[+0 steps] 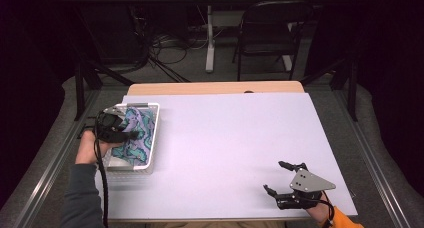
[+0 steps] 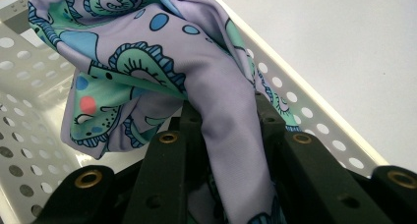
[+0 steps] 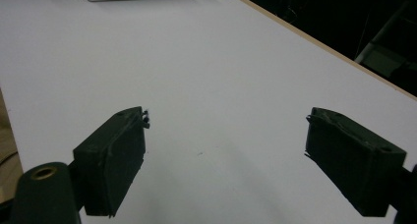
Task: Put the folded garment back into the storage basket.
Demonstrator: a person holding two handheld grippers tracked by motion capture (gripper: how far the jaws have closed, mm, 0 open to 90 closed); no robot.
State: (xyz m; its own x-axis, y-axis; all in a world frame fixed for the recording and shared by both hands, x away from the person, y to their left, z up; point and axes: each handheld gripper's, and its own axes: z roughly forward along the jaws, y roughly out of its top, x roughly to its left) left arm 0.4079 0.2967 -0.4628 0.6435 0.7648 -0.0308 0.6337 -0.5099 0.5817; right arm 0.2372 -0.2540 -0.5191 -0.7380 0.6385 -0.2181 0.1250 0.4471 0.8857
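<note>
High view: we see the left gripper (image 1: 131,134) over the white basket (image 1: 154,133) at the table's left edge.
Cloth (image 2: 216,101): clamped between our left jaws, draping into the basket.
Right gripper (image 1: 278,177): jaws wide, empty, well apart near the table's right front corner.

Overhead view; two close table-level views
</note>
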